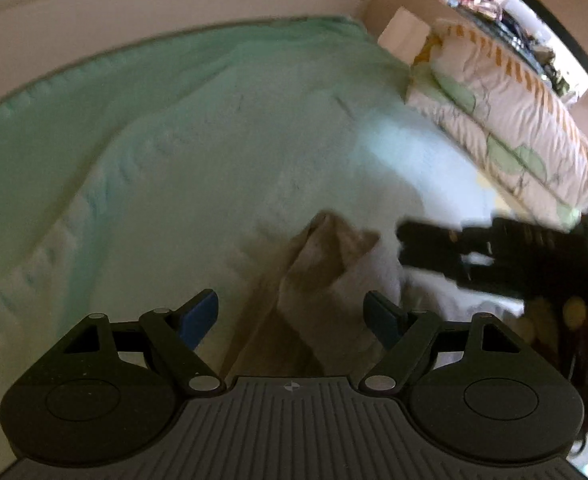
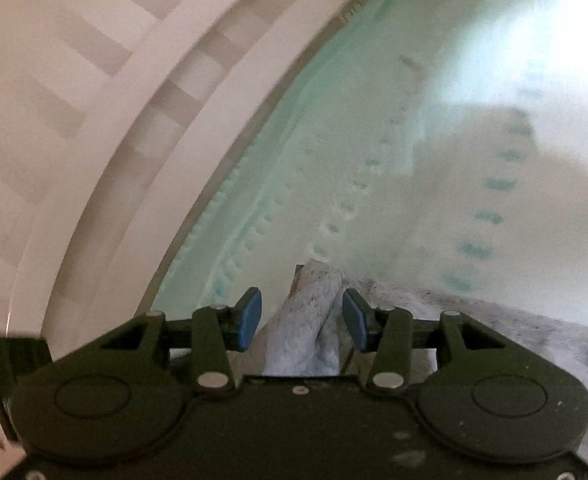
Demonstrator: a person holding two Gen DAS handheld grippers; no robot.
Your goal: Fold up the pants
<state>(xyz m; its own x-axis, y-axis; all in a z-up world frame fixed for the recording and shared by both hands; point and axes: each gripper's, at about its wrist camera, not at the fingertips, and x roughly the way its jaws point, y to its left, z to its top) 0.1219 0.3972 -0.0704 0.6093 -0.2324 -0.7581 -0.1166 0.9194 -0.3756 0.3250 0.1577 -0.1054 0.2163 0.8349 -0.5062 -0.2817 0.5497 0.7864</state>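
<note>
- The pants point(image 1: 318, 264), pale grey-beige, lie on a bed point(image 1: 174, 140) with a mint-green sheet; a bunched ridge of the cloth rises between the two tongs.
- Left tongs point(image 1: 292, 316): released, blue pads point(image 1: 202, 316) wide apart, the ridge of the pants in the gap below them, neither pad pressing on it.
- Right tongs point(image 2: 302, 316): released; a rolled fold of the pants point(image 2: 310, 320) sits between the blue pads point(image 2: 250, 316) with a gap on each side.
- In the left view the right tongs point(image 1: 406, 248) show blurred, just right of the ridge.
- A patterned pillow point(image 1: 506, 120) lies at the far right of the bed.
- A white slatted frame point(image 2: 74, 120) runs along the bed's left edge.
</note>
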